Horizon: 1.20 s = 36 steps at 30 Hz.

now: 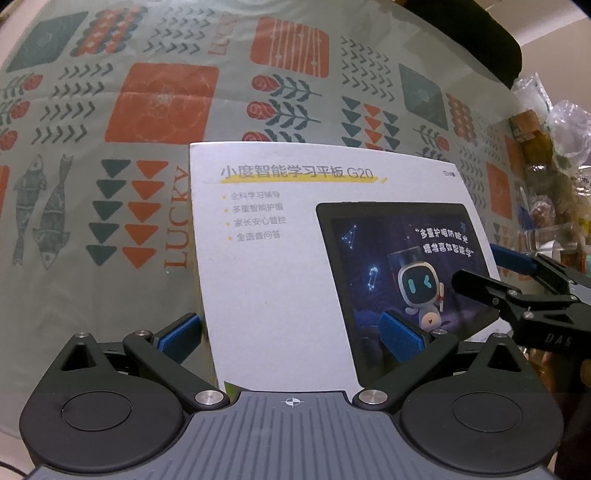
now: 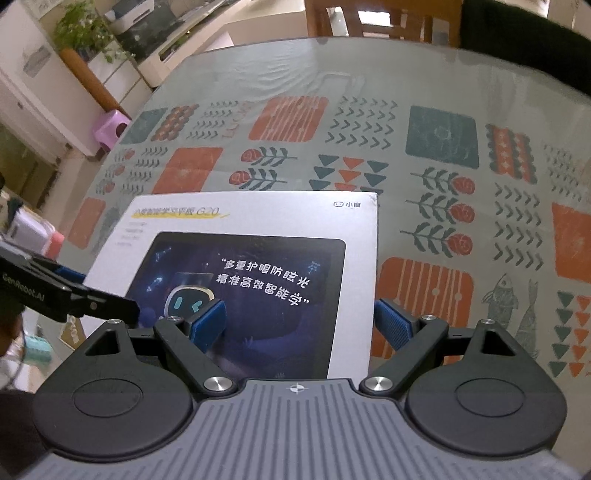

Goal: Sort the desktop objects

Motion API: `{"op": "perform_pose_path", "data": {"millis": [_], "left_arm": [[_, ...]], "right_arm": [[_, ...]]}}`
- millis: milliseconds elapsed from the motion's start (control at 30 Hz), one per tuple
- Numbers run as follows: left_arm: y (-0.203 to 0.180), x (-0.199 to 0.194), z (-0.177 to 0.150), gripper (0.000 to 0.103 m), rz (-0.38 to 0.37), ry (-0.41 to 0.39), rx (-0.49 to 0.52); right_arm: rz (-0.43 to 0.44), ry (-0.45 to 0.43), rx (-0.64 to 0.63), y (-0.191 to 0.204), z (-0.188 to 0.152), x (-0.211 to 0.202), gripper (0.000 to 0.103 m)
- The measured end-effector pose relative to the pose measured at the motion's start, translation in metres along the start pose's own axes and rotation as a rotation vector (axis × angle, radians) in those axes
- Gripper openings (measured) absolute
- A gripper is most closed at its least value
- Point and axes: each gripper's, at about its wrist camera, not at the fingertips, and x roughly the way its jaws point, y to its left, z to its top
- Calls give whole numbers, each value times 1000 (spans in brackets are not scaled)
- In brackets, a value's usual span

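The surface (image 2: 443,74) is the biggest thing here, a round top under glass with a patterned cloth of orange squares, teal diamonds, flowers, fish and the word LUCKY. Only the right wrist view takes in the room past its far edge: a wooden chair (image 2: 369,18), white cabinets with a potted plant (image 2: 88,29) on top, and a small purple stool (image 2: 110,127) on the floor. Only the left wrist view shows the heap of clear plastic bags and packets (image 1: 550,155) crowding the surface's right side.

A white tablet box (image 1: 280,266) lies flat on the cloth near the person, printed with a yellow-underlined heading, a short bullet list and a picture of a dark screen with a little robot. From the left the heading and list read clearly; from the right (image 2: 258,229) they are smeared by glare, while the small logo at the box's far right corner shows better.

The left claw (image 1: 291,336) is spread wide, straddling the box's left edge: one blue pad sits off the box over the cloth, the other over the printed screen. The right claw (image 2: 301,319) is likewise spread wide, across the box's right edge, one pad over the screen picture and one beyond the edge over the cloth. Neither grips anything. Each view catches the other claw's black arm poking in from the side over the box.
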Motion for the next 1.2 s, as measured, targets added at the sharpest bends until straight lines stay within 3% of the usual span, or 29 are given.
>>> {"op": "perform_pose_path", "data": {"millis": [200, 467, 667, 867, 1200], "left_arm": [[12, 8, 17, 103, -31, 46, -32], [25, 22, 40, 103, -53, 77, -100], [11, 5, 33, 103, 4, 27, -39], [5, -17, 26, 103, -11, -16, -31], [-5, -23, 9, 103, -10, -11, -11]], "right_arm": [[89, 57, 113, -25, 12, 14, 103], [106, 89, 188, -41, 32, 47, 103], [57, 60, 101, -18, 33, 37, 103], [47, 9, 63, -8, 26, 13, 103], [37, -7, 74, -8, 17, 5, 103]]}}
